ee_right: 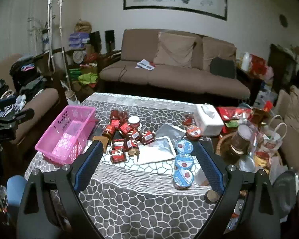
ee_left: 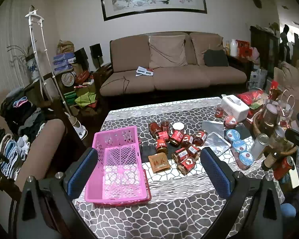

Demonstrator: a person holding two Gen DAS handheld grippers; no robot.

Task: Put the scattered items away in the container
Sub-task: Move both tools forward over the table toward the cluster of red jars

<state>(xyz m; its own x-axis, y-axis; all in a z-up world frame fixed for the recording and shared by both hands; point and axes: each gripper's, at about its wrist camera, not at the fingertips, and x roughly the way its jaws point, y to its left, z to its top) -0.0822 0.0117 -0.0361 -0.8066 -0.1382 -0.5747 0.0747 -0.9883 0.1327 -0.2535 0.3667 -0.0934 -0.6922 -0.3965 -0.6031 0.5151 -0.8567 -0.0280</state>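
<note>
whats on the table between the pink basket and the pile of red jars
A flat brown packet and a dark flat item beyond it lie between the pink basket and the red jars, clearest in the left wrist view.

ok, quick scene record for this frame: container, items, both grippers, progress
container: pink basket, empty, on table's left side
items: red-label jars heaped right of basket; three blue-lid cups in a row further right; foil pouches between them
left gripper: open, holds nothing, above basket's near end
right gripper: open, holds nothing, aimed at jars and cups
progress: nothing in basket yet
</note>
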